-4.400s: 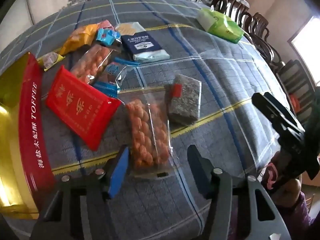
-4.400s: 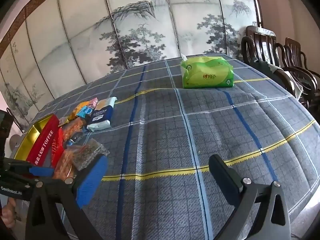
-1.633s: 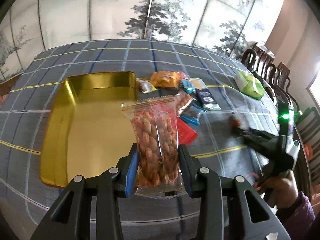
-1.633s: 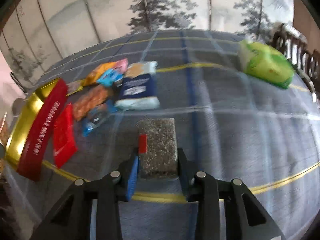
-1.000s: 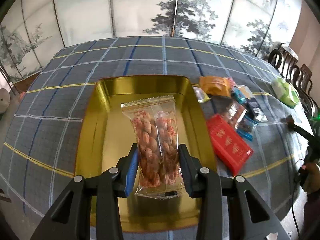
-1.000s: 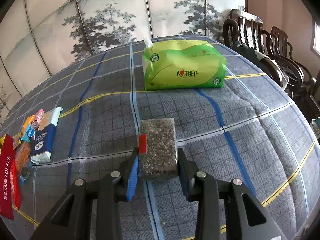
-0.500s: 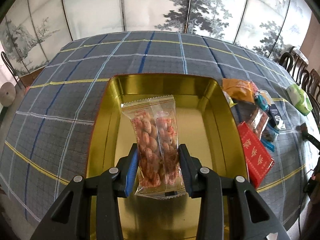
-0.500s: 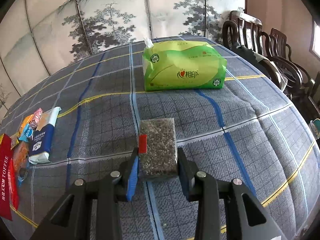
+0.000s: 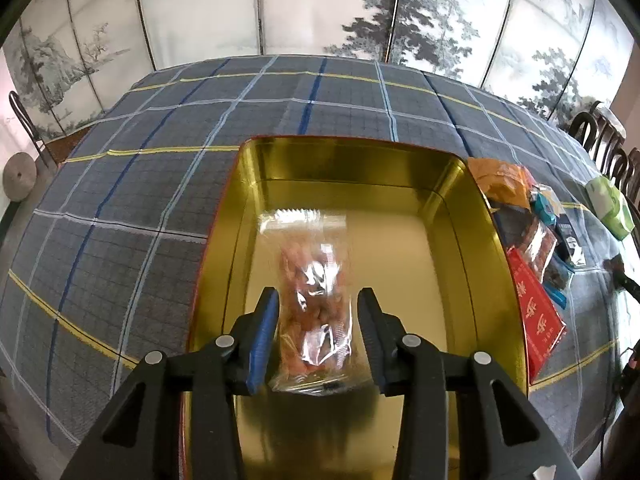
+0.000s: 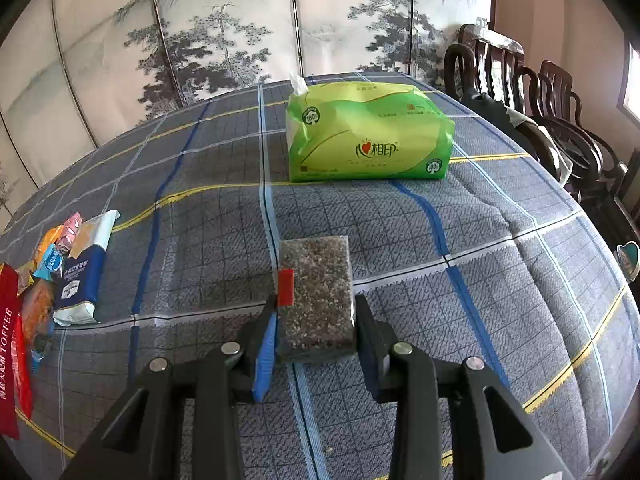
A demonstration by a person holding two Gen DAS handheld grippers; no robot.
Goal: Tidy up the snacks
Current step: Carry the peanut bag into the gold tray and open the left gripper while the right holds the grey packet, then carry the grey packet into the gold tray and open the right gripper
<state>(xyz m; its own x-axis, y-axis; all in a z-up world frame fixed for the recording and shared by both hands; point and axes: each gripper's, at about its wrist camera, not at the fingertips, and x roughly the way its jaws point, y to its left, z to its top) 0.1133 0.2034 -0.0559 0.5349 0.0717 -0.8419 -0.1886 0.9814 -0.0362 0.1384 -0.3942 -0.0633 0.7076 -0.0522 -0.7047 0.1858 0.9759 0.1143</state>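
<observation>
A: Left gripper (image 9: 316,332): fingers have just been opening. The clear snack packet (image 9: 310,300) between them is blurred, apparently dropping into the gold tin (image 9: 460,248). Crinkly film, light, slippery; pinch it across the middle.

B: Right gripper (image 10: 316,332) is clenched on the seed bar (image 10: 316,296) over the bench (image 10: 480,280); stiff but brittle. Loose snacks (image 9: 536,240) at three o'clock, overlapped and hard to tell apart.

Daylight fills both fisheye views, which curve the table's edges and darken at the corners. The gold tin (image 9: 452,216) glares with reflections; the snack bag (image 9: 312,300) above it is motion-blurred. A window (image 10: 632,80) blows out white at right.
</observation>
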